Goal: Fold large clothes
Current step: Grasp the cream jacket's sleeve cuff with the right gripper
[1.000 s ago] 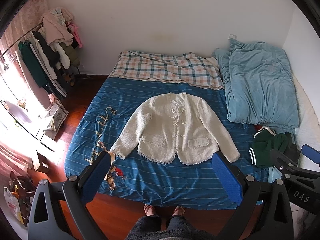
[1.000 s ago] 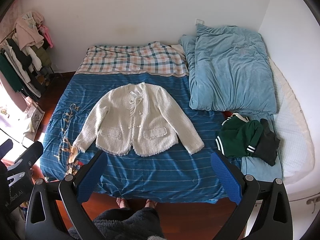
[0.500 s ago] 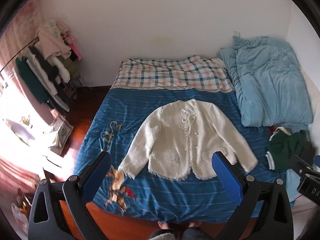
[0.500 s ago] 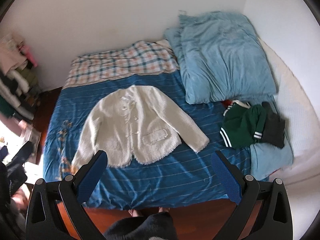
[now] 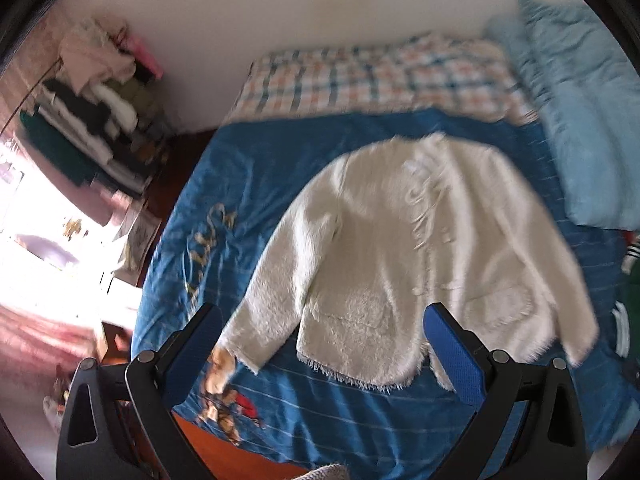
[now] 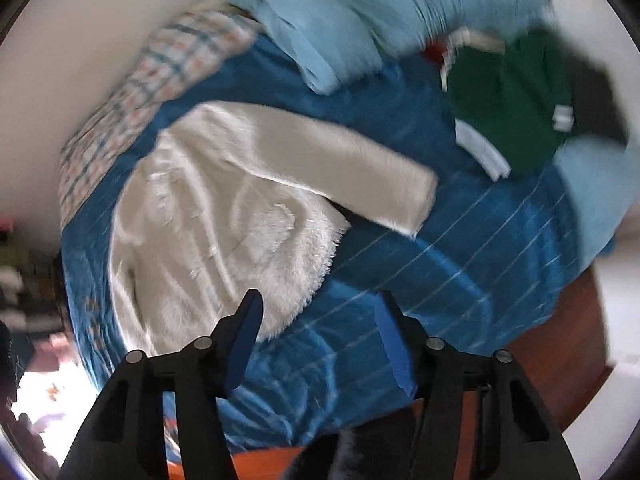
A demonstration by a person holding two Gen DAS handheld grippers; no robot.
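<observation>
Jacket [image 5: 404,256] lies flat and face up on blue bedspread [image 5: 248,184], mid-frame in left view, sleeves spread. Left gripper [image 5: 324,354] fingers wide apart, empty, low in frame near a cuff. Right gripper [image 6: 318,336] partly spread, empty, over the hem. Both views blurred. Suggest each pinches a cuff, folds sleeves inward; avoid catching the bedspread.

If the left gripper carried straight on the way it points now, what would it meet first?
Most likely the hem of the cream fuzzy jacket lying flat on the blue striped bedspread. The open left gripper frames the jacket's lower edge with nothing in between, though blur leaves the depth uncertain.
</observation>
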